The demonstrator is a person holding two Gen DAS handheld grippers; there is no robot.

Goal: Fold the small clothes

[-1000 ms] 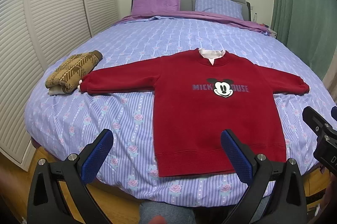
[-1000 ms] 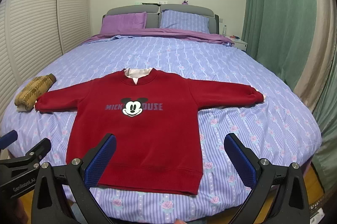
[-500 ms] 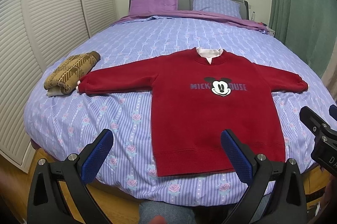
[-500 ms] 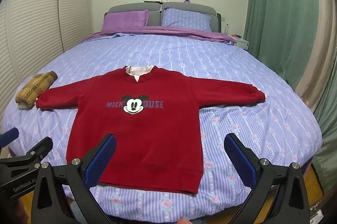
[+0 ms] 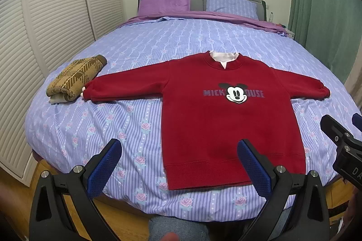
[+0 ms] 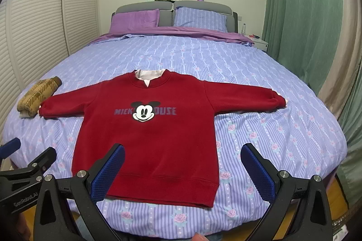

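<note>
A small red Mickey Mouse sweatshirt lies flat, face up, sleeves spread, near the foot of the bed; it also shows in the right wrist view. My left gripper is open and empty, held above the bed's foot edge near the sweatshirt's lower left hem. My right gripper is open and empty, above the hem's right part. Each gripper shows at the edge of the other's view.
A folded brown plaid garment lies at the bed's left side by the left cuff, also in the right wrist view. The bedspread is blue-striped. Louvred closet doors stand left, green curtains right, pillows at the headboard.
Both views have shifted slightly, as both grippers drifted a little; the sweatshirt has not moved and both grippers stay open.
</note>
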